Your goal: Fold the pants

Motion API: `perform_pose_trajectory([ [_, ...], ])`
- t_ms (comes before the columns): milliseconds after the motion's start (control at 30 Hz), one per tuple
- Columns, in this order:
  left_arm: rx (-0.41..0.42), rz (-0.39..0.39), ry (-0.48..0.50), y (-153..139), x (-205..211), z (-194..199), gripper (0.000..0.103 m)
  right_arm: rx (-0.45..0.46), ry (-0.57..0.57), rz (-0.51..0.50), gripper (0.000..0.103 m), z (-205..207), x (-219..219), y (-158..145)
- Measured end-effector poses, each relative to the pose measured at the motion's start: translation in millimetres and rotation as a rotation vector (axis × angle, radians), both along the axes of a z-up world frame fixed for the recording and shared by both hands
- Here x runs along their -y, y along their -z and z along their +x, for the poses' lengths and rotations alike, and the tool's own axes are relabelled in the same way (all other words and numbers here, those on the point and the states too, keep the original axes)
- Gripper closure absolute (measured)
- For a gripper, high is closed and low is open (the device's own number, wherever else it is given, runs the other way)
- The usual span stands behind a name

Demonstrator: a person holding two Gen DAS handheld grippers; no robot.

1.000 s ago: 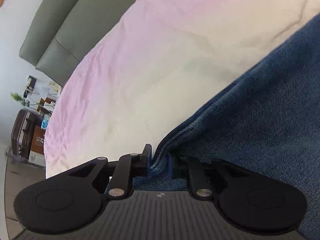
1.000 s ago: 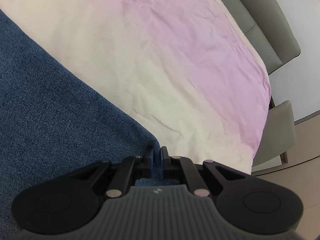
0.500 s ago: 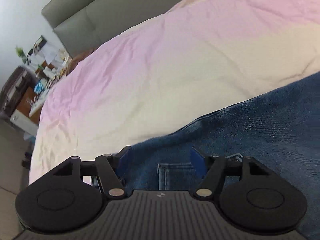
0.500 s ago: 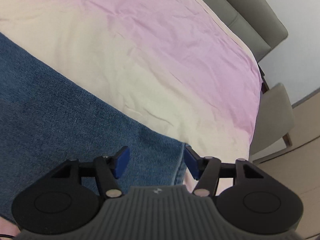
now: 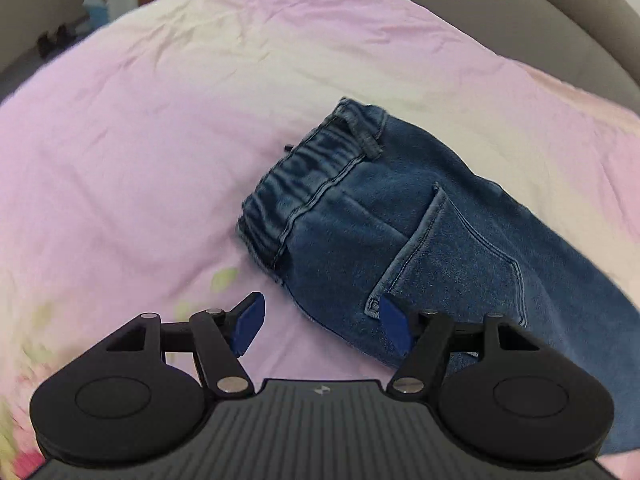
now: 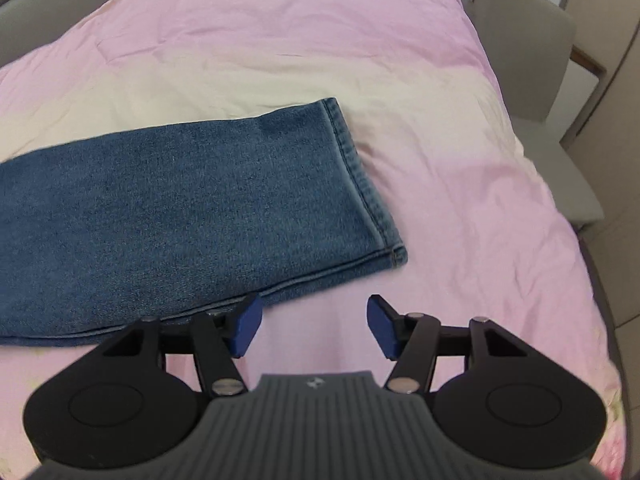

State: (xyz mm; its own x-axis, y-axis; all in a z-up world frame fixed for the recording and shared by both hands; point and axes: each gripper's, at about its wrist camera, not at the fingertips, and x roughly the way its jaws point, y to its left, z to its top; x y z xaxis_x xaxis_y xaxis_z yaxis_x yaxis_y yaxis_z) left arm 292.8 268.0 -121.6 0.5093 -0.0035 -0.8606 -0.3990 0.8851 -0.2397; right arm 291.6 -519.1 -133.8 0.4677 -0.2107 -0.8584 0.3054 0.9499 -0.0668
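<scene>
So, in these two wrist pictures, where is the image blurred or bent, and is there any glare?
Left wrist view: motion blur smears the sheet at the left edge and the far corners; the jeans stay fairly sharp. Right wrist view: sharper overall, the hem stitching is readable. Both views: fisheye bends the bed into a dome, light is soft, no glare.

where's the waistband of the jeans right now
In the left wrist view the waistband lies upper centre on the pink bedsheet, ahead of the open left gripper.
</scene>
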Motion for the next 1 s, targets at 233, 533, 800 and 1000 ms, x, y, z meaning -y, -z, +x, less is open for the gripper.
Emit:
perform_pose_trajectory([
  [233,0.091,-0.296,-0.205,54,-12,-6,0.018,0.142,0.252,0.219,0.048,-17,44,3],
  [533,0.108,-0.258,-0.249,67,2,9,0.024,0.227,0.452,0.434,0.055,0,85,54],
  [800,0.072,-0.18,-0.273,55,14,19,0.04,0.267,0.412,0.346,0.092,18,76,54],
  [1000,0.089,-0.125,-0.216,2,17,23,0.057,0.295,0.374,0.241,0.099,29,57,-4],
])
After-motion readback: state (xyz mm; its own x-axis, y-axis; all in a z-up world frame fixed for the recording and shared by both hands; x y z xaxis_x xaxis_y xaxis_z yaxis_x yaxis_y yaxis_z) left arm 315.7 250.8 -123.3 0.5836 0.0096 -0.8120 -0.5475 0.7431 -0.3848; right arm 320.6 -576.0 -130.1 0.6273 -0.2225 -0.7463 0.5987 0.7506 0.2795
